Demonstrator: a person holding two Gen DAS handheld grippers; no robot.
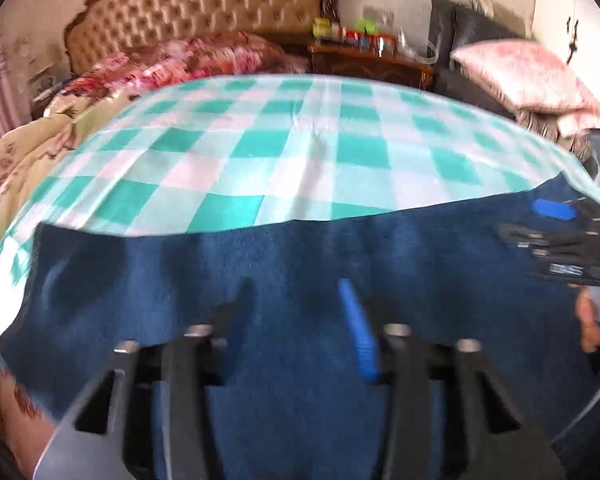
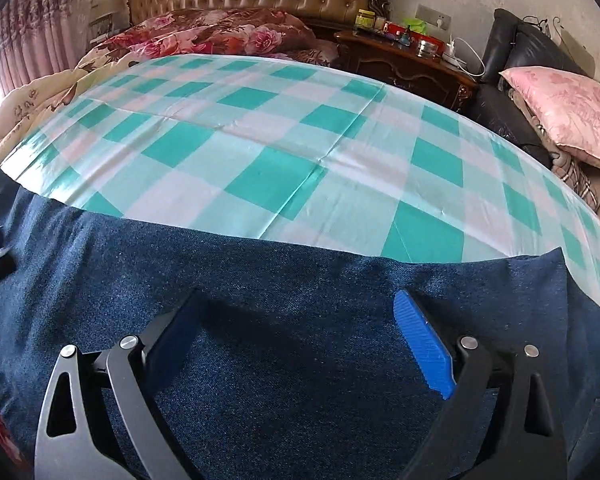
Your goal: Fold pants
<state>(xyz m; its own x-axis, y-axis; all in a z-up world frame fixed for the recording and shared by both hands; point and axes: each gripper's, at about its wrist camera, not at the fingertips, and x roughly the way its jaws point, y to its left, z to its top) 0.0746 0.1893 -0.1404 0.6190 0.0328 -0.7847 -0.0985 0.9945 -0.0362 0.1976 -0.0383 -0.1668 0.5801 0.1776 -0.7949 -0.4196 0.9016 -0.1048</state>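
One pair of dark blue pants (image 2: 284,280) lay flat along the near edge of the green-checked cloth (image 2: 300,152), its far edge straight; whether any fold was made could not be told, and folds seemingly remained. Two grippers hovered over it: the right gripper (image 2: 300,336) spread wide and empty, the left gripper (image 1: 296,320) partly open, gripping nothing visible. Beyond stood one nightstand (image 2: 404,60) and one pink pillow (image 2: 572,116).

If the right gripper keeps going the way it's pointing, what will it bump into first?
Most likely the dark blue pants, which fill the space beyond the open right gripper. Nothing else shows in between, though depth is hard to judge.
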